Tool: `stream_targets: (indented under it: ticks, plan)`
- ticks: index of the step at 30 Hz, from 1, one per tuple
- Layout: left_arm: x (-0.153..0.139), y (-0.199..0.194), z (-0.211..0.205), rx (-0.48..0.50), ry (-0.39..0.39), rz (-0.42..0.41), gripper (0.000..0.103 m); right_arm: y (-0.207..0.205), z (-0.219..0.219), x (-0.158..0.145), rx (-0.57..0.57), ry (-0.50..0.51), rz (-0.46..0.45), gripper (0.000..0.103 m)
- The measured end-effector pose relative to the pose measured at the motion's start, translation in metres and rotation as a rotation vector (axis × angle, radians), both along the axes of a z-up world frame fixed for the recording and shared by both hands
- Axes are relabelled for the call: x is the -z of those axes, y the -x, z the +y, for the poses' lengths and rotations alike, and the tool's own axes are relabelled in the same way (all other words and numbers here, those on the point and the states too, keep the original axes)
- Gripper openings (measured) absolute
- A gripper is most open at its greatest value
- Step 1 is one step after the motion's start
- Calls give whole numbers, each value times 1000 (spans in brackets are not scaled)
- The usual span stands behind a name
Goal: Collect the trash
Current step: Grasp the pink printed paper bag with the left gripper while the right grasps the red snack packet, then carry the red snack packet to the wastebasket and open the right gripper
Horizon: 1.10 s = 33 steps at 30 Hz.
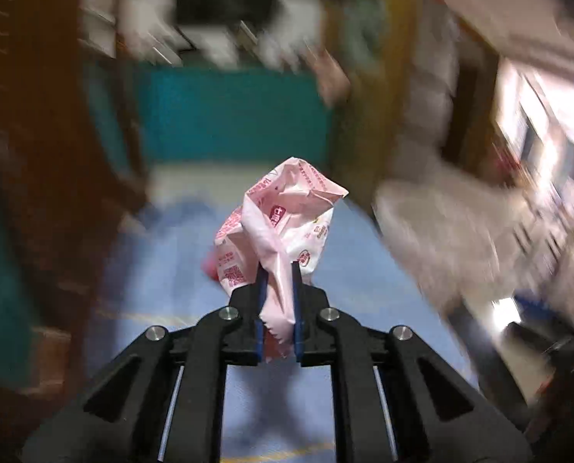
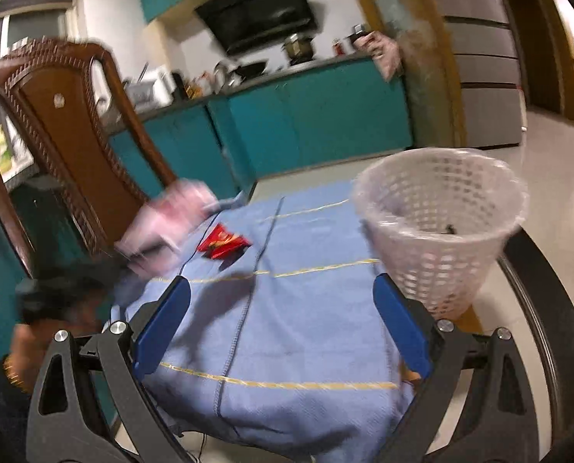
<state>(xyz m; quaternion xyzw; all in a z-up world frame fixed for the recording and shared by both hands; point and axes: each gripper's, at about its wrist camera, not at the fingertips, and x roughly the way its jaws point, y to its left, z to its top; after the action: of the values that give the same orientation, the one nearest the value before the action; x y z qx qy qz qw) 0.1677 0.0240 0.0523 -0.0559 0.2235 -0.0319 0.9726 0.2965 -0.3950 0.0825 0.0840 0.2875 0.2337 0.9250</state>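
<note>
- The pink wrapper [image 1: 277,227] is a crumpled plastic packet, pale pink and white with red print and a serrated end; it sticks up and forward out of the left gripper [image 1: 278,270], held above the blue cloth [image 1: 364,270].
- The left gripper's 2 blue-padded jaws are nearly together, clamped on the wrapper's twisted lower neck; the serrated end hangs down between them.
- In the right wrist view the same wrapper [image 2: 167,218] is a pink motion-blurred smear at the cloth's left edge, in front of the wooden chair [image 2: 66,123].
- A red wrapper [image 2: 223,246] lies flat on the blue cloth [image 2: 287,328], mid-table, apart from the pink one.
- The white mesh basket [image 2: 437,227], lined with clear plastic, stands at the cloth's right edge.
- The right gripper [image 2: 281,285] has its jaws wide apart, holding nothing, above the near cloth.
</note>
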Motion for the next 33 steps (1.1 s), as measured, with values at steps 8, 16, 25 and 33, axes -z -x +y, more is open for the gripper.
stream_targets:
  ticks: [8, 16, 25, 33]
  plan:
    - [-9, 40, 24, -150, 59, -130, 11, -104, 134, 22, -224, 221, 80, 93]
    - [-5, 27, 29, -139, 88, -103, 12, -154, 230, 55, -328, 503, 38, 78]
    - [-1, 15, 31, -104, 100, -52, 12, -130, 168, 35, -293, 332, 134, 3]
    - [8, 9, 16, -51, 70, 7, 13, -21, 28, -28, -175, 22, 16, 3]
